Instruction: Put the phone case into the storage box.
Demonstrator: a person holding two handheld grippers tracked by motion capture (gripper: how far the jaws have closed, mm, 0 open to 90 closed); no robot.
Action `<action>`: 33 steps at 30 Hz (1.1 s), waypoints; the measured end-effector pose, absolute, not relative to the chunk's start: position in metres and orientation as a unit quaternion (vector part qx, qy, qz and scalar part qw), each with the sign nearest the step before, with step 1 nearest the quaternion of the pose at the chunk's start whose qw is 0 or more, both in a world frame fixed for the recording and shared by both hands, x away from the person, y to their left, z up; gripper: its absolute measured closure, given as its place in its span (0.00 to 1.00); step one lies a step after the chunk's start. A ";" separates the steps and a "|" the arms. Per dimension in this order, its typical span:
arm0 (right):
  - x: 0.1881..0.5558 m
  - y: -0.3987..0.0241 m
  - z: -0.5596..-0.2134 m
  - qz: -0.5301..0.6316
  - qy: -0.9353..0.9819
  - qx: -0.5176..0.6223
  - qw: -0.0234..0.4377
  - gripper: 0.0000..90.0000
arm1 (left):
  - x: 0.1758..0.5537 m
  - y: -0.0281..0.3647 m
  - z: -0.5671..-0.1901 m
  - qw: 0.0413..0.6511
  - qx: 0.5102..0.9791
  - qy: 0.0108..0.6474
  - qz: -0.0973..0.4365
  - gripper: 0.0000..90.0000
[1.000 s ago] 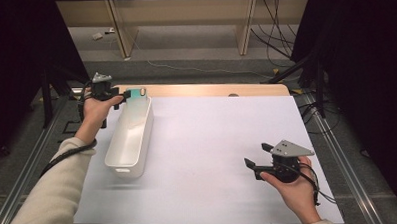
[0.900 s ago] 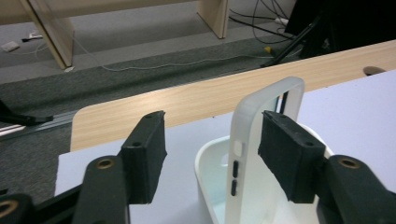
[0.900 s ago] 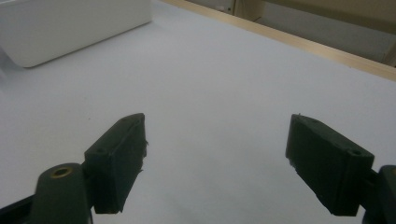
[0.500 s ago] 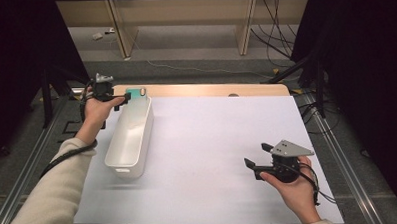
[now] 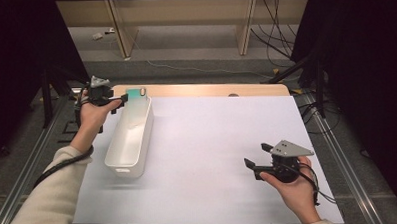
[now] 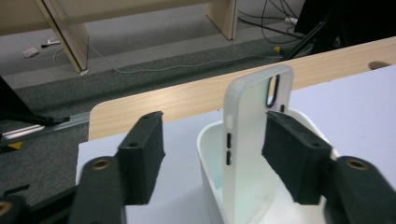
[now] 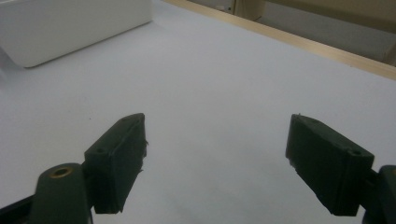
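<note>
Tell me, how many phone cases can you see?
1. The phone case stands upright at the far end of the white bin, between the left gripper's open jaws, close by one pad. More could lie hidden inside the bin.

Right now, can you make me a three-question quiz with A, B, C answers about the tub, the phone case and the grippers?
1. Where does the phone case stand?
A. At the far end of the tub
B. In the middle of the table
C. On the floor

2. What colour is the tub?
A. Red
B. White
C. Black

3. How are the jaws of the right hand-held gripper?
A. Shut on a cup
B. Shut tight with nothing in them
C. Open with nothing in them

Answers:
1 A: the case stands upright at the tub's far end, between the jaws of the left hand-held gripper.
2 B: its walls and floor are white.
3 C: the jaws stand apart over the bare table.
</note>
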State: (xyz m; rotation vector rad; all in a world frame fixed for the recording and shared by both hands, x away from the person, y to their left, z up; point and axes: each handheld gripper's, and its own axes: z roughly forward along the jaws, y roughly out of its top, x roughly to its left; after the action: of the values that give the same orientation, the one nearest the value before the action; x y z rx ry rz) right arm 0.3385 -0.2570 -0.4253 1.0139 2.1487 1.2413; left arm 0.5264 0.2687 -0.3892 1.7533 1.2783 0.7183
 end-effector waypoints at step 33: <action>0.339 -0.257 -0.426 0.451 0.781 0.364 0.231 0.24 | 0.541 0.261 -0.398 0.374 0.733 0.509 0.252 0.99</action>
State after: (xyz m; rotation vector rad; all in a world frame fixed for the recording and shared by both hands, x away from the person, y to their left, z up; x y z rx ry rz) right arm 0.3387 -0.2573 -0.4255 1.0014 2.1486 1.2395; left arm 0.5409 0.2614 -0.3977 1.8773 1.3028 0.6449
